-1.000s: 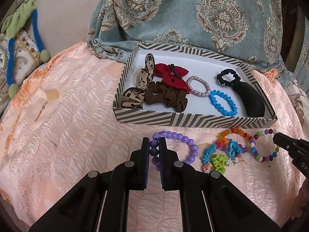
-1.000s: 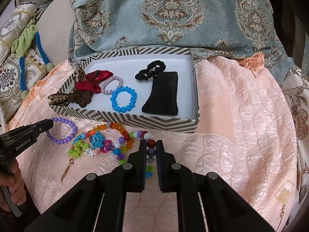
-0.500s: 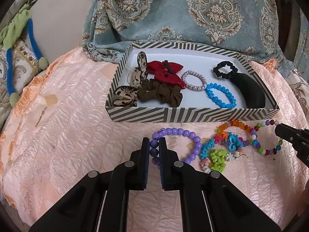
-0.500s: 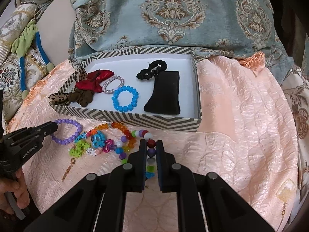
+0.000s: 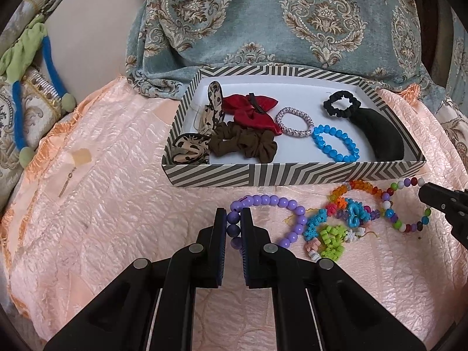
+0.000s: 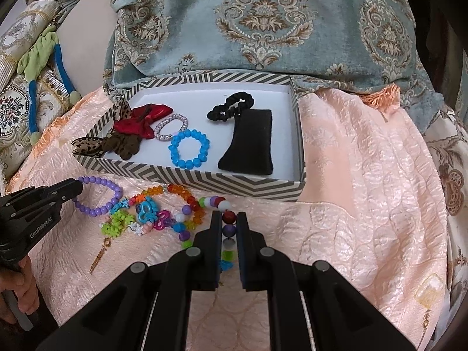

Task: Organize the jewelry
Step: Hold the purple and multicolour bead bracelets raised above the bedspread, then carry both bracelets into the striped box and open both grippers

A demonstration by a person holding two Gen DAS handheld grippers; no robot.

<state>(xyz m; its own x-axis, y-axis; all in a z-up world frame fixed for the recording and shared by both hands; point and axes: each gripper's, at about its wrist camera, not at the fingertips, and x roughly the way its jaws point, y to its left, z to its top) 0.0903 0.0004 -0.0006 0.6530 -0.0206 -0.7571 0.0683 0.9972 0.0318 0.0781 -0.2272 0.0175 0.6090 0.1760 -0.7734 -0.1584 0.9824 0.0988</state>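
The left gripper (image 5: 233,219) is closed on the purple bead bracelet (image 5: 273,208), pinching a few beads on its near left side, while the other beads lie in a loop on the peach bedspread (image 5: 102,204), just in front of the striped box (image 5: 292,175). The right gripper (image 6: 228,219) is closed on the mixed-color bead bracelet (image 6: 204,204), with a dark red bead and a purple bead between its fingers. This bracelet also lies on the bedspread, near the box and touching a little pile of colorful trinkets (image 6: 140,216). Both bracelets look light, so lifting should be easy. The beads are hard, round and smooth, so they could slip or roll out of a pinch. The string between them is bendy, so each loop will likely sag and swing when lifted. It seems best to hold right across one bead, or in the dip between two. The mixed-color bracelet may drag the trinkets along, since they touch. The box already holds a blue bead bracelet (image 6: 189,149), some scrunchies and a black pouch (image 6: 251,143), with white floor free near the middle.
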